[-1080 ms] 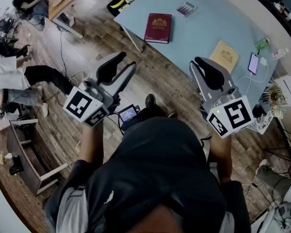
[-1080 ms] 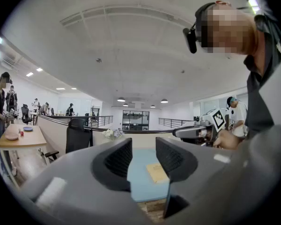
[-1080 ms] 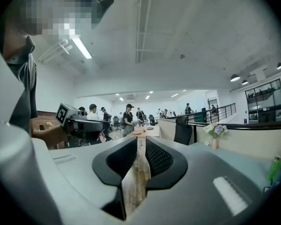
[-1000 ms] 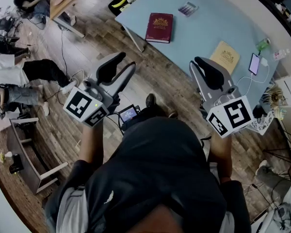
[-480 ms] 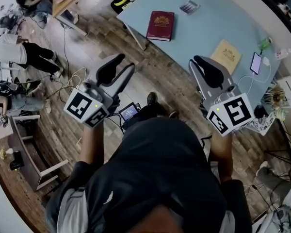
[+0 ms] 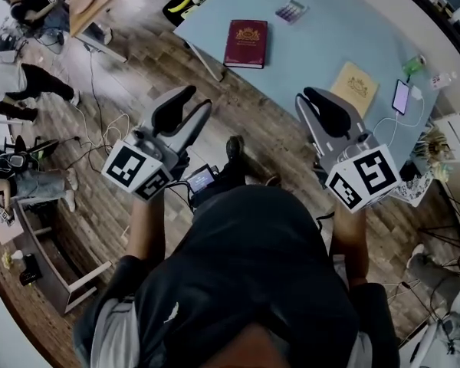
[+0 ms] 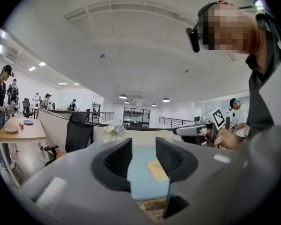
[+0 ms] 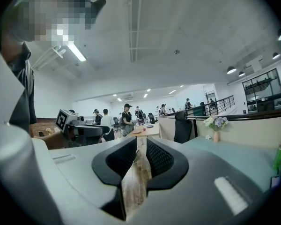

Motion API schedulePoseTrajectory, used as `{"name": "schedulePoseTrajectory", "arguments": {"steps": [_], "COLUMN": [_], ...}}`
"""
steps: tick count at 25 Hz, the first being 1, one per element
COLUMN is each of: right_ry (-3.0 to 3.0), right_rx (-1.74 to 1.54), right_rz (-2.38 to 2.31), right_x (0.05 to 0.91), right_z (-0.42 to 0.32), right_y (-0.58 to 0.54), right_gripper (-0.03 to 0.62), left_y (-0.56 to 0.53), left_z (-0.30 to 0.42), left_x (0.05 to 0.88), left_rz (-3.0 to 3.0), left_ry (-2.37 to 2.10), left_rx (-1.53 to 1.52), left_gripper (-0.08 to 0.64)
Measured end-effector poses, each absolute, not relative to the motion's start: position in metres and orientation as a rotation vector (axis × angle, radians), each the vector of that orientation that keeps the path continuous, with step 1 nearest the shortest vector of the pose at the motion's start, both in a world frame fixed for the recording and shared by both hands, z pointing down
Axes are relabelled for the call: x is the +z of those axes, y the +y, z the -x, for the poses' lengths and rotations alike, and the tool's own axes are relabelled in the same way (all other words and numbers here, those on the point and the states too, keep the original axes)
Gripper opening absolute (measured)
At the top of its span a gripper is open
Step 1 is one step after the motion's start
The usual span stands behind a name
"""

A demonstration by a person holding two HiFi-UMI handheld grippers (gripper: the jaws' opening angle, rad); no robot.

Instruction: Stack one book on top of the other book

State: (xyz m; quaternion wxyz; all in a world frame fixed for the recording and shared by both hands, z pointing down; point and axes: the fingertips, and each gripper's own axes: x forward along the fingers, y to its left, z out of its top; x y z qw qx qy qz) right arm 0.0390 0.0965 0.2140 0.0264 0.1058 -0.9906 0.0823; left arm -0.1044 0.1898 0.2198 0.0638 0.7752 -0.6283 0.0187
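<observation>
1. The red book (image 6: 246,43) lies flat near the left corner of the bench (image 6: 314,48). The tan book (image 6: 354,85) lies flat well apart from it, toward the right edge and close to a phone (image 6: 400,96).
2. The left gripper (image 7: 144,146) is held out over the floor, short of the bench. Its jaws stand moderately apart with nothing between them, and the bench and tan book show through the gap.
3. The right gripper (image 8: 141,142) is also short of the bench. Its jaws are drawn almost together and just starting to part, leaving a thin slit with nothing in it.
4. Neither book is touched, so stacking has not begun.
5. Both books look like stiff hardbacks with smooth covers. They are probably moderately heavy, rigid enough to lift by one edge, and a little slippery.
6. The tan one looks thinner and likely lighter, and it sits nearer the right gripper, so it seems the easier one to carry.
7. The best hold is probably across the thickness at the spine or a long edge, which keeps the pages shut. Lying flat, a book may need sliding to overhang the bench edge first.
</observation>
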Motion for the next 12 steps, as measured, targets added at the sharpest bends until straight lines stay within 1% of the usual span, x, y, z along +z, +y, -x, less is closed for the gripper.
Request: {"name": "schedulePoseTrajectory", "arguments": {"steps": [12], "right_ry": [-2.981], "right_rx": [0.275], "right_rz": [-0.482], "right_x": [0.224], "right_z": [0.042], "right_y": [0.049], "right_gripper": [0.067], "left_y": [0.116], "left_z": [0.199], "left_x": [0.23], "left_rz": [-2.413], "left_ry": [-1.754], "left_rx": [-0.013], "left_gripper": [0.212]}}
